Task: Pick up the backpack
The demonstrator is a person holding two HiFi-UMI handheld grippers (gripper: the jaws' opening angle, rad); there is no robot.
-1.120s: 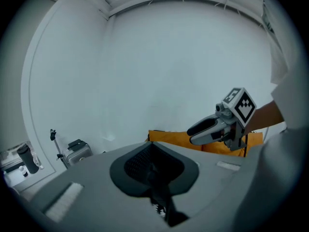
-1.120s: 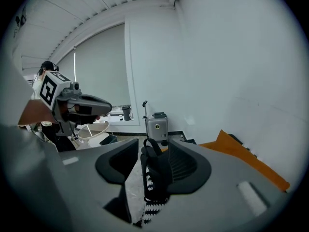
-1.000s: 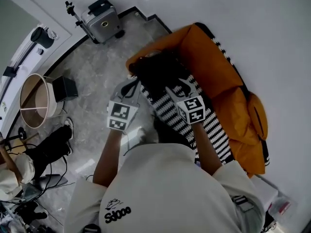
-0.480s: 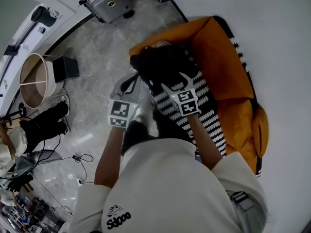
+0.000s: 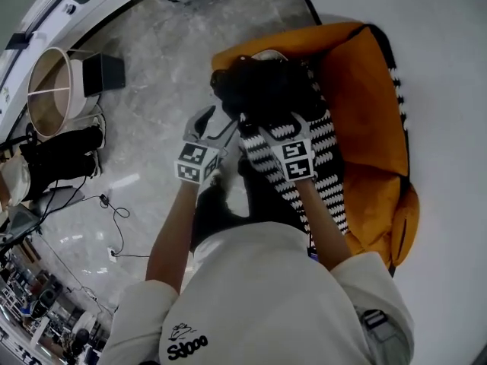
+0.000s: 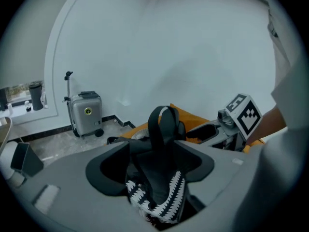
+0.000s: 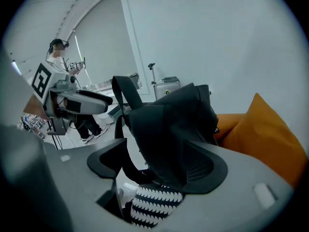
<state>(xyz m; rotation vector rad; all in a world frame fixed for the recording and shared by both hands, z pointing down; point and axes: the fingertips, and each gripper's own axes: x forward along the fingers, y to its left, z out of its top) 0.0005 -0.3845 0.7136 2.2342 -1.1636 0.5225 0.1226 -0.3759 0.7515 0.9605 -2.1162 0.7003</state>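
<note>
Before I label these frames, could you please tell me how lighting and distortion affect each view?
Head view: evenly lit and sharp, but the black backpack shows little detail. Left gripper view: strong fisheye bending, black corners. Right gripper view: same fisheye, backpack nearly a silhouette against bright walls.

Bright, even light, pale glare on the floor [image 5: 125, 179]. The backpack [image 5: 266, 90] loses detail (near-solid black); gripper views bulge, corners dark.

One backpack [image 5: 266, 90], two grippers [image 5: 215, 122] [image 5: 281, 124], one orange couch [image 5: 365, 90], one silver suitcase [image 6: 86, 112]
</note>
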